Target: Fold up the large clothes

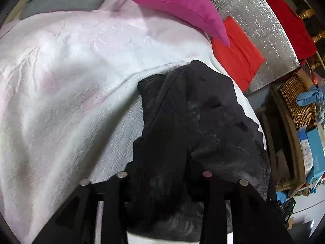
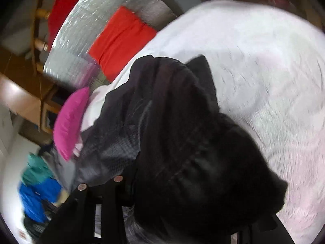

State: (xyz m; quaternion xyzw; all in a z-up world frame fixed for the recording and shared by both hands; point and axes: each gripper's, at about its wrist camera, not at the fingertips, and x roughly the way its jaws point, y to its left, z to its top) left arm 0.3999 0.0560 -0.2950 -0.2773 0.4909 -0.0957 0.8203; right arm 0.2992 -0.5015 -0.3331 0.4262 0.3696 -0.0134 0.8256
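Across the bed, on its pale pink fleece blanket (image 1: 67,85), the dark garment (image 1: 195,118) lies bunched near the right-hand edge, one end lifted toward both cameras. Its bulk looks uneven, so the largest risk is that the hanging part drags, twists or slides off that edge toward the clutter beside the bed if it is swung too far. Next, the bright pink cushion (image 1: 174,6) and the red cushion (image 1: 237,50) sit close to the far end of the garment; a wide sweep could snag or shove them.

The left tool (image 1: 164,178) stands partly closed with dark cloth filling the gap between its fingers, seemingly gripping it. The right tool (image 2: 182,185) shows only one finger clearly; the other is buried under black fabric, so I judge it pinches the garment too, yet the contact itself is hidden. A thin bite on either side could slip.

What kind of garment this is, and where its hems or sleeves lie, cannot be made out; the right view is also motion-blurred
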